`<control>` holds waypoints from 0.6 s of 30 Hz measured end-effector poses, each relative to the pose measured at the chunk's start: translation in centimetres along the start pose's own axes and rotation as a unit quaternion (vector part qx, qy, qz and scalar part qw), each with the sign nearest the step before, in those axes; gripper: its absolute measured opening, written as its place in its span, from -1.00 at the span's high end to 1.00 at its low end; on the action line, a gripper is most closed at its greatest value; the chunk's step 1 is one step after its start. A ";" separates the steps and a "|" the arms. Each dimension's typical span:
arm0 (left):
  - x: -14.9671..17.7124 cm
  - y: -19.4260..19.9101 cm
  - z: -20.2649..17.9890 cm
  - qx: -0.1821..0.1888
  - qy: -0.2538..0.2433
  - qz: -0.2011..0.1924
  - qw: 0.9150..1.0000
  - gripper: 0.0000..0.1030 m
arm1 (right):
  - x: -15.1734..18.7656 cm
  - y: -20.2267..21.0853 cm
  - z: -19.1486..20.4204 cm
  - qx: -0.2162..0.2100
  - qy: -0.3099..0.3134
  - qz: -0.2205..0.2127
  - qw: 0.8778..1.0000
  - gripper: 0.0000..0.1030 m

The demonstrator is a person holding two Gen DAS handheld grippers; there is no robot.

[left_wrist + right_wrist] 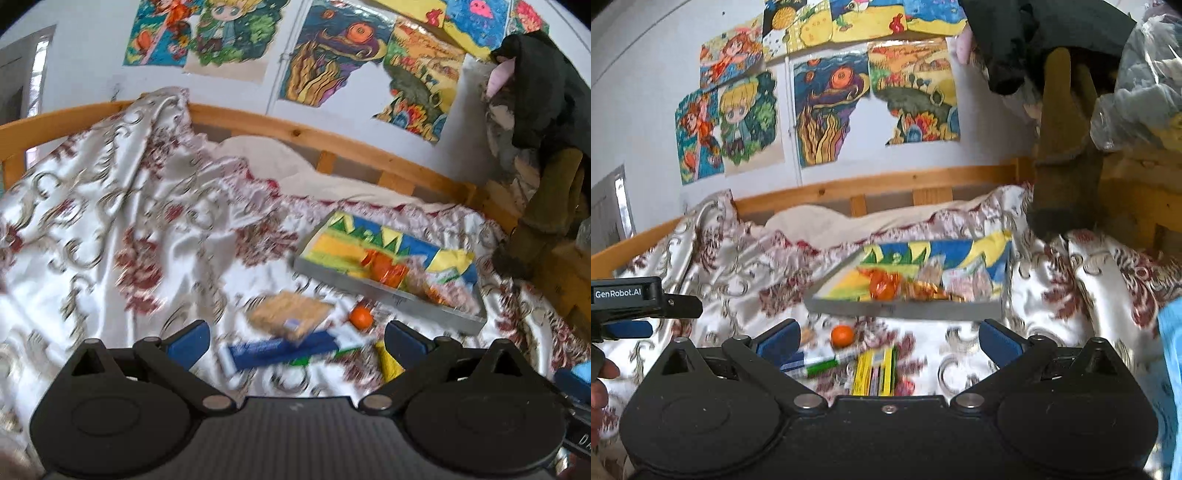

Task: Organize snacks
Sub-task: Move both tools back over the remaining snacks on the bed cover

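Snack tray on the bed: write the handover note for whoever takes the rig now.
Left tool: open, empty, above the loose snacks.
Right tool: open, empty, facing the tray.
Tray lies on the bedspread and already holds a few wrapped snacks.
Left on the bedspread: cracker pack, blue packet, tangerine, yellow packet, green-and-white stick.
Next, probably: move these into the tray.

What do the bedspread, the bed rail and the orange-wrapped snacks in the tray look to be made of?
Bedspread: looks like satin-type woven fabric, going by its glossy highlights and soft folds under the printed floral pattern.
Bed rail: light wood, probably varnished pine; knots and grain show.
Orange-wrapped snacks: shiny, crinkled, see-through wrap, likely cellophane or foil; blur leaves it open.
Tray: plain grey side wall; material unclear.
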State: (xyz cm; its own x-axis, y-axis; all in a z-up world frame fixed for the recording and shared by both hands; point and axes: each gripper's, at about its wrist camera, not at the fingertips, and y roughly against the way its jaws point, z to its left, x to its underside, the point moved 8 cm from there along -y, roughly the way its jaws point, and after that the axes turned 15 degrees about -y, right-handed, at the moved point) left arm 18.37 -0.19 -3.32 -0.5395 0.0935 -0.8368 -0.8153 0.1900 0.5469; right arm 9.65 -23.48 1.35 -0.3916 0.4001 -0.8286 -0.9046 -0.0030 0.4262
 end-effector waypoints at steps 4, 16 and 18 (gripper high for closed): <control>2.1 1.2 0.4 -0.009 -0.014 0.024 1.000 -0.99 | 1.2 1.2 0.1 0.010 0.007 0.010 1.000 -0.99; 5.8 2.4 0.3 -0.013 -0.057 0.100 0.993 -0.99 | 5.3 2.1 0.5 0.021 0.024 0.081 0.996 -0.99; 5.9 2.2 0.2 -0.014 -0.072 0.111 0.991 -0.99 | 5.5 2.0 0.6 0.022 0.028 0.083 0.996 -0.99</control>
State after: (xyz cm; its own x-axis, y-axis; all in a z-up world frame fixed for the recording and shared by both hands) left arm 13.44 0.97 -7.03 -0.6726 0.2694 -0.6893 -0.6859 0.1228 0.7173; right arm 5.78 -20.77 -2.10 -0.5449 0.3466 -0.7635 -0.8188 -0.0235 0.5736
